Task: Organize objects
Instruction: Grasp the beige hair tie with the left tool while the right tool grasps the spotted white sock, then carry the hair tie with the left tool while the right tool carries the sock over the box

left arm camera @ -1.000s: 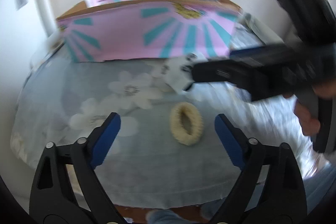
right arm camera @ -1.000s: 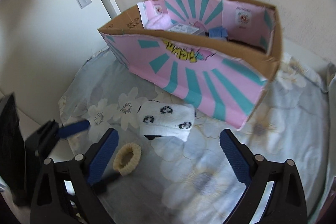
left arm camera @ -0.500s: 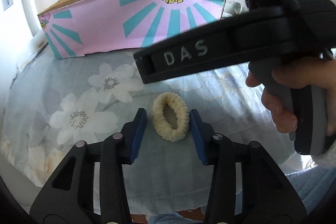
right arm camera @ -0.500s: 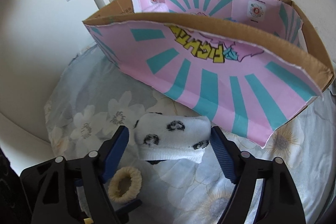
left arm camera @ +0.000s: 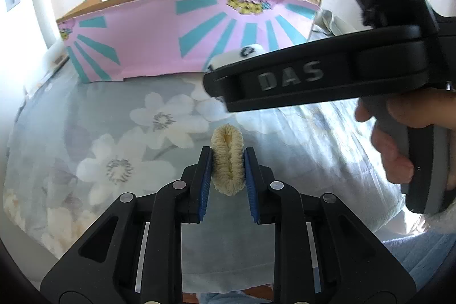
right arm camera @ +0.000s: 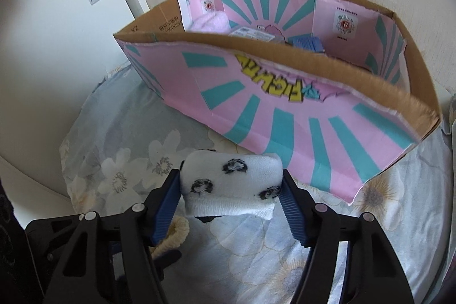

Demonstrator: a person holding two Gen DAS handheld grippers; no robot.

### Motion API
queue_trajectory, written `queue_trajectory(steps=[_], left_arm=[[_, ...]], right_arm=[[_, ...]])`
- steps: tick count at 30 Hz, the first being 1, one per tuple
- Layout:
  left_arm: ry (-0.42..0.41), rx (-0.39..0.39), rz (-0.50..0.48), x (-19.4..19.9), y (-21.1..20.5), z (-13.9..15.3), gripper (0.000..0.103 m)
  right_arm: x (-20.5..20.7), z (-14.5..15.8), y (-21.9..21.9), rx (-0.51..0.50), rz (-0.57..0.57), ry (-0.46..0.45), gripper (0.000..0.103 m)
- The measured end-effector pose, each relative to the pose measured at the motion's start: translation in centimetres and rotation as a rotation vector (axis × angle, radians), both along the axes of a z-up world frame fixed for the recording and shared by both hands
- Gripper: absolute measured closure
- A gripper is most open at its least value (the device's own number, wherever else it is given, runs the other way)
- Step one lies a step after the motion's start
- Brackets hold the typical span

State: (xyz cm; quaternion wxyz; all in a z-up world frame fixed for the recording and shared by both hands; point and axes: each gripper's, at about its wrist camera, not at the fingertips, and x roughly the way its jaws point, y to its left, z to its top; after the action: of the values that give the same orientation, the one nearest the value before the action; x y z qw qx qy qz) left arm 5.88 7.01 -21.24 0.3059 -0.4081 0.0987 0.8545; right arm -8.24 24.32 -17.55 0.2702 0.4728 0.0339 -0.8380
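My left gripper is shut on a cream scrunchie, squeezed into a narrow oval just above the floral bedsheet. My right gripper is shut on a folded white sock with black spots, held in front of the pink and teal cardboard box. The scrunchie also shows at the lower left of the right wrist view. The right gripper's black body crosses the left wrist view, with a bit of the sock showing above it.
The open-topped box stands at the back of the bed against the wall and holds a pink cloth, a packet and a blue item. A white door is at the left.
Both grippers have closed: the left on the scrunchie, the right on the sock. Both items have come up a little off the sheet.
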Motion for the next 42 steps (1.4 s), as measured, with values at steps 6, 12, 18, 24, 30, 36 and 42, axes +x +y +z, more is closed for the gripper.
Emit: queue_trajectory(steps=[6,12,18,24,30,36,42], left_arm=[[-0.01,0.028,0.03,-0.9,-1.8,1.6,0.083],[-0.023,0.063,0.066,-2.6,-4.3,5.8,0.083],[-0.012,0.091,0.098,-5.7,-6.9,11.3,0.083],[0.037,0.087,0.082,-9.1,-8.2,16.6,0.083],[0.105,0.04,0.07,-11.5,-8.4,20.2,0.083],[0.11,0.036,0.024,-12.9,-8.8,20.5,0.083],[0.093,0.052,-0.047,-13.6,-9.5,20.1,0.083]], right_arm=[[0.5,2.5,-0.6,-0.028,0.008,0.008,0.04],[1.2,7.2,-1.2,-0.05,-0.026,0.051,0.04],[1.8,12.4,-1.2,-0.053,-0.122,0.117,0.04],[3.1,15.8,-1.5,-0.047,-0.227,0.168,0.04],[4.7,18.1,-1.6,-0.032,-0.367,0.228,0.04],[5.9,18.4,-2.6,0.0,-0.475,0.274,0.04],[6.9,18.5,-3.1,0.001,-0.56,0.276,0.04]])
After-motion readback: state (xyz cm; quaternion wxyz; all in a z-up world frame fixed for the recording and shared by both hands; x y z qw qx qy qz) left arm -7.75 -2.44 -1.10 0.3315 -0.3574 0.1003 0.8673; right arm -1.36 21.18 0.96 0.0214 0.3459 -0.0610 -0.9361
